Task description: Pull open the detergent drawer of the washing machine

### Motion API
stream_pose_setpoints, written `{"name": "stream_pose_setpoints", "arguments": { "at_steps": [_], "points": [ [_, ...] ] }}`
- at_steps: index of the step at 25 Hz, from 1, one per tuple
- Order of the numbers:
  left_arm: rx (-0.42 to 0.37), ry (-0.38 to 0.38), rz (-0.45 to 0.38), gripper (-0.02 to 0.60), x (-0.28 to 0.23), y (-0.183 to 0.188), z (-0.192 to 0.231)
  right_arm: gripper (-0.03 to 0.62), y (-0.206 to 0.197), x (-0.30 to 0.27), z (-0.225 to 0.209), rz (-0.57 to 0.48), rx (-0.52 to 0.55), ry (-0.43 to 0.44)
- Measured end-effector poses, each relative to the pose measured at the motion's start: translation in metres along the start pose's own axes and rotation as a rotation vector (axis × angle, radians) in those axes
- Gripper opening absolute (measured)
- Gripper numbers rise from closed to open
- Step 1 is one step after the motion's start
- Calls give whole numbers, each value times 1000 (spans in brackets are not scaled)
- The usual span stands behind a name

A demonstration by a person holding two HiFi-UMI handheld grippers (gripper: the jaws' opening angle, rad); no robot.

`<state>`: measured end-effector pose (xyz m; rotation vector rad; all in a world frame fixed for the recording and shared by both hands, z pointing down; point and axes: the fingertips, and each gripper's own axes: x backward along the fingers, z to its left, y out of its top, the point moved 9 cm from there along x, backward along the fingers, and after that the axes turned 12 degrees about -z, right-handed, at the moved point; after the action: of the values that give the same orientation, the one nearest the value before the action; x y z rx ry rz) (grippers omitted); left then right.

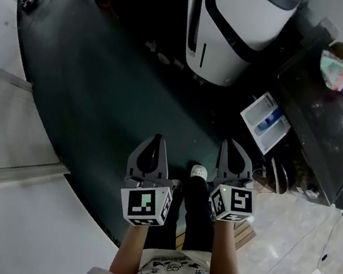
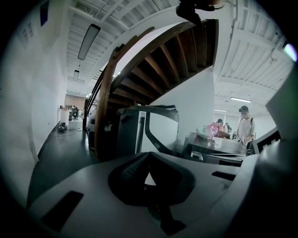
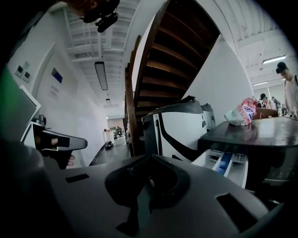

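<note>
Closest to the body, the left gripper [image 1: 156,139] and right gripper [image 1: 232,145] are both held up side by side, each with its jaws pinched together on nothing (the gripper views show only air past the tips). Just past the right one, the detergent drawer [image 1: 265,122] sticks out of the dark washing machine [image 1: 322,120], already open, with a blue compartment showing. A crinkly bag [image 1: 340,73] sits on top, and a big white machine [image 1: 234,26] stands further back.
</note>
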<state>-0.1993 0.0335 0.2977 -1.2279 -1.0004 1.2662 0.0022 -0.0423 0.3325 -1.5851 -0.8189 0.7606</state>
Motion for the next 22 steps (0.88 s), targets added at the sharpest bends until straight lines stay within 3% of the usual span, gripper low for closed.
{"name": "stream_pose_setpoints", "arguments": {
  "at_steps": [10,22],
  "points": [
    [-1,7,-59,14,21,40,3,14,45,6,32,2,57,59],
    [3,13,-96,14,32,58,5,13,65,10,44,-6,58,71]
  ]
}}
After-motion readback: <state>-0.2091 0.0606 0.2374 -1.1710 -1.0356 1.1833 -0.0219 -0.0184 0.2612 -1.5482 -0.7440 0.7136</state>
